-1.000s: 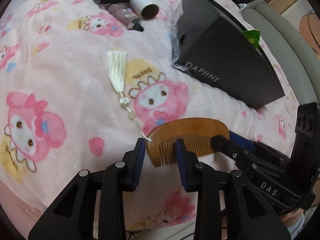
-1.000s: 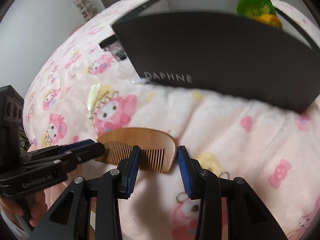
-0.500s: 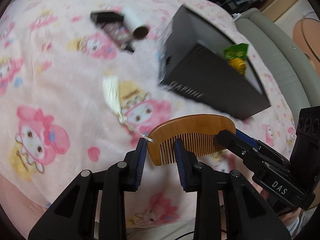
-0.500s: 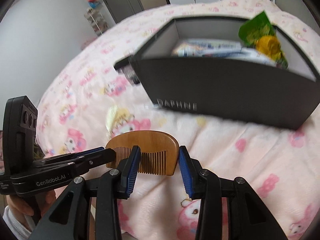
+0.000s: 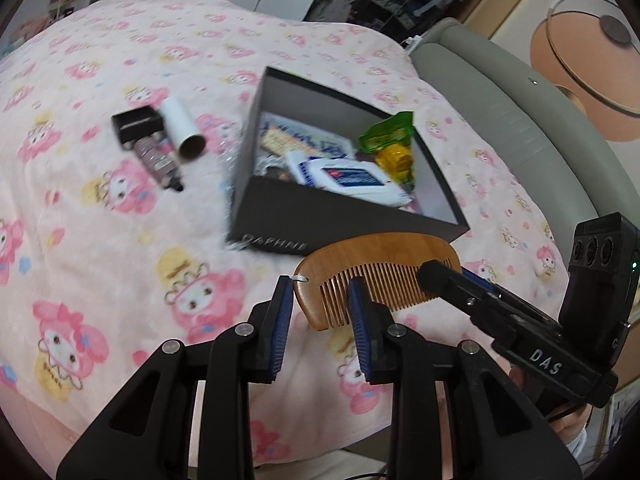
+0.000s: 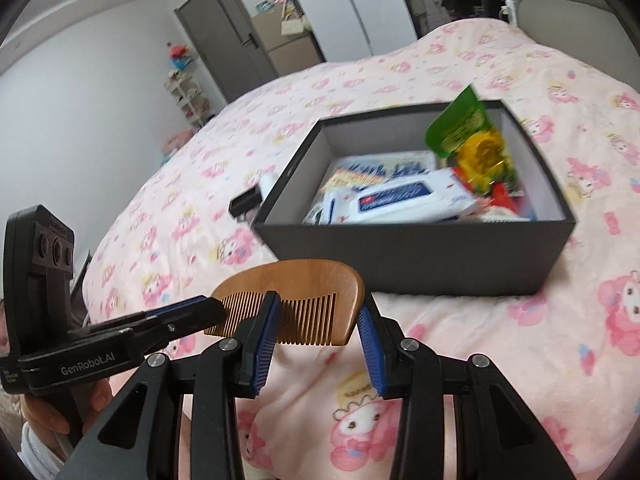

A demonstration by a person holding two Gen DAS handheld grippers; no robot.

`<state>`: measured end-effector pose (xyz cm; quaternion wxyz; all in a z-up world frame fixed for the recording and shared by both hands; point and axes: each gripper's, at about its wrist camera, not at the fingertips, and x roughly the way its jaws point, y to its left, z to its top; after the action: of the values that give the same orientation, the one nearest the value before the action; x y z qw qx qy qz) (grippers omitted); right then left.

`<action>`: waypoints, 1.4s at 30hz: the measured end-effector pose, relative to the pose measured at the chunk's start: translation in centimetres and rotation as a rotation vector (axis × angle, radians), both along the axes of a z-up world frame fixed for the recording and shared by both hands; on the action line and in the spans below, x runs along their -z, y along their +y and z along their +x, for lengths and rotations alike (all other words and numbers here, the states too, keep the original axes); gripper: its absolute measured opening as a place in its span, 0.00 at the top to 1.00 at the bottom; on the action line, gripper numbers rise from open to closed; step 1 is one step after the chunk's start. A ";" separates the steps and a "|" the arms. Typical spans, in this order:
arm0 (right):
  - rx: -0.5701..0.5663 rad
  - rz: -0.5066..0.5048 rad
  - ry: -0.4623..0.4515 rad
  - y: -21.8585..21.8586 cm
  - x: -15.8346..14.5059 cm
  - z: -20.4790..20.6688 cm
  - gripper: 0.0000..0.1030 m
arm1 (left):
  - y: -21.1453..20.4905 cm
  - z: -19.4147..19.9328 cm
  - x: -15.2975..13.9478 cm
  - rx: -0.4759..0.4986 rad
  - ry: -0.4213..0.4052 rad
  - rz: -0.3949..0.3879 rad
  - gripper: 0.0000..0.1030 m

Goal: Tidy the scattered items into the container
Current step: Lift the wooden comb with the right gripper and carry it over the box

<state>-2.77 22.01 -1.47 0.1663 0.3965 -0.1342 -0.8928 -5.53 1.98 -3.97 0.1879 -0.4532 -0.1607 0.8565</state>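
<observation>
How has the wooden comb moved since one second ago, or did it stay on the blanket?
Yes. The wooden comb has risen off the blanket, gripped at both ends, and now overlaps the near wall of the black box.

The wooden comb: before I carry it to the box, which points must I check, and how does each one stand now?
1. Left gripper shut on one end of the wooden comb: ok.
2. Right gripper shut on the other end: ok.
3. Comb clear of the pink blanket: ok, it appears lifted.
4. Black box open on top: ok.
5. Comb above the opening: not ok, it is short of the near wall.
6. Free room inside: cannot tell; the wet wipes pack and green snack bag take much of the space.
</observation>
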 end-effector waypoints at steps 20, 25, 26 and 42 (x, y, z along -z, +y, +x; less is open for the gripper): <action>0.035 0.004 0.096 5.4 -4.3 -3.7 0.68 | 6.4 -8.3 -3.0 0.102 0.030 0.037 0.85; -0.002 0.045 0.115 4.9 -5.2 -6.7 0.68 | 7.9 -10.8 -2.6 0.110 0.029 0.005 0.85; 0.004 0.063 0.110 4.8 -5.1 -7.2 0.68 | 8.0 -10.8 -2.4 0.112 0.024 0.005 0.85; 0.166 0.030 -0.152 9.4 5.8 -2.8 0.68 | 8.2 -7.6 9.5 0.160 -0.211 0.039 0.84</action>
<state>-5.61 31.38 -7.31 0.0754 0.4532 -0.1654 -0.8727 -13.09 10.22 -13.46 0.2466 -0.5484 -0.1593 0.7830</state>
